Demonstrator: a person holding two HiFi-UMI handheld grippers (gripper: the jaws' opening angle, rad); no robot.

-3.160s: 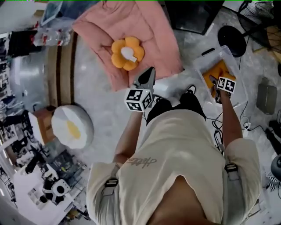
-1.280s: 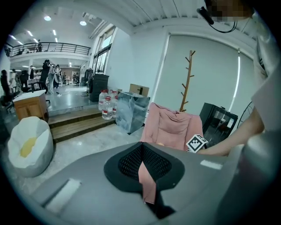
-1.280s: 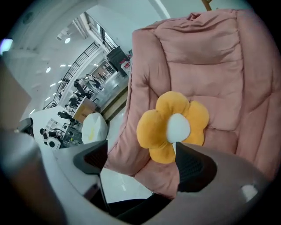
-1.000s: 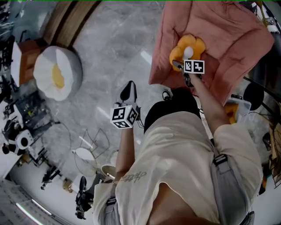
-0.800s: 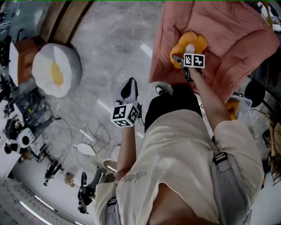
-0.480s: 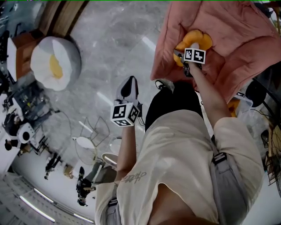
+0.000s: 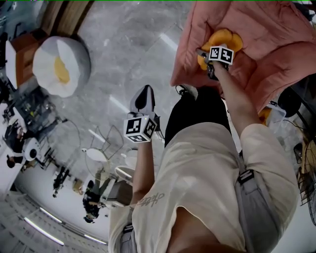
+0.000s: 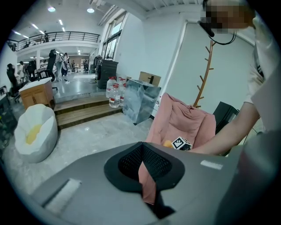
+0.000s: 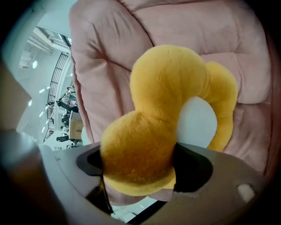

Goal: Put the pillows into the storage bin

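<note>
1. The right arm point(image 7: 237, 108) is stretched forward, almost straight, and the right gripper point(image 7: 206, 59) is tipped steeply down onto the near edge of the flower pillow point(image 7: 223, 39).
2. The right jaws have just been closing. One yellow petal point(image 9: 136, 154) is pinched between them and fills the gap from pad to pad.
3. The left arm is bent at the elbow, with the forearm point(image 7: 142, 163) held forward. The left gripper point(image 7: 143, 101) is held above the grey floor point(image 7: 123, 54), sloped downward, well apart from both pillows.
4. The left jaws are pressed together at the tips, and nothing is held.
5. The flower pillow is seen lying against the pink cushion point(image 7: 276, 29), with its white centre point(image 9: 195, 121) turned outward. The pillow is round, so no long axis is marked. From the pinched petal, the body extends away from the jaws.
6. The egg pillow point(image 7: 61, 59), white with a yellow centre, is seen on the floor far to the left, beside wooden steps point(image 7: 64, 15).
7. The storage bin point(image 7: 272, 105) is only partly shown past the right forearm.
</note>
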